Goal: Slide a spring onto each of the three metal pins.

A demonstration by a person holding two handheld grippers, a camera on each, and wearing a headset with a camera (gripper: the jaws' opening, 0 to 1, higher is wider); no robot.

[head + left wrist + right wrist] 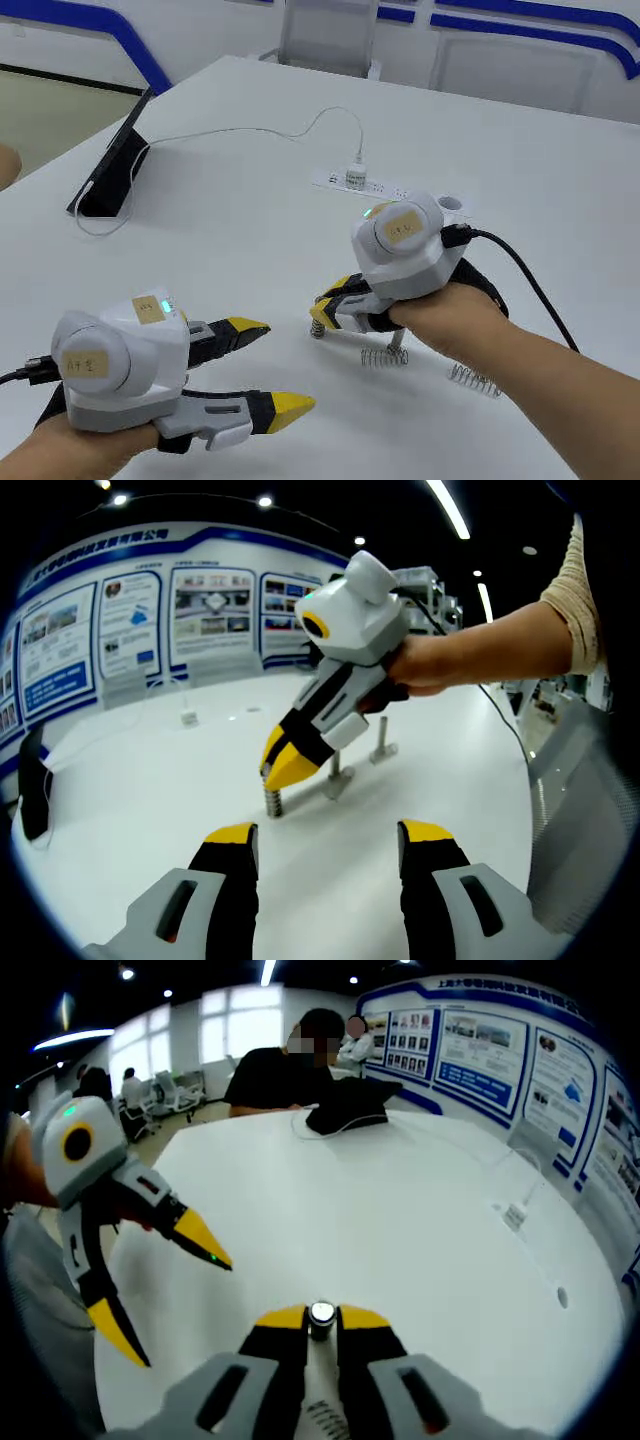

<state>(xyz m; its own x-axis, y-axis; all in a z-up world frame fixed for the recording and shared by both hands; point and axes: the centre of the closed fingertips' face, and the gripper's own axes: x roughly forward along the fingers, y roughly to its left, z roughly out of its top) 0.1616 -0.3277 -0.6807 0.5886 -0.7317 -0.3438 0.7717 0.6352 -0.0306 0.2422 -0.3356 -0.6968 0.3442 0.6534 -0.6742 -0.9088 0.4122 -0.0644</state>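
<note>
My right gripper (pixel 320 312) points down at the nearest metal pin. Its jaws are closed around the top of a spring (pixel 318 328) that sits on that pin. In the right gripper view the pin's shiny top (pixel 322 1312) shows between the yellow fingertips (pixel 285 1318). Two bare pins (pixel 335 770) (pixel 382 742) stand behind it. Two loose springs (pixel 385 356) (pixel 473 378) lie on the table by the right hand. My left gripper (pixel 272 365) hovers open near the table's front left, holding nothing and facing the pins.
A dark tablet (pixel 110 170) leans at the far left, its white cable running to a power strip (pixel 360 185) at the table's middle. A chair (pixel 325 35) stands beyond the far edge. A person (pixel 285 1075) sits at the table's other side.
</note>
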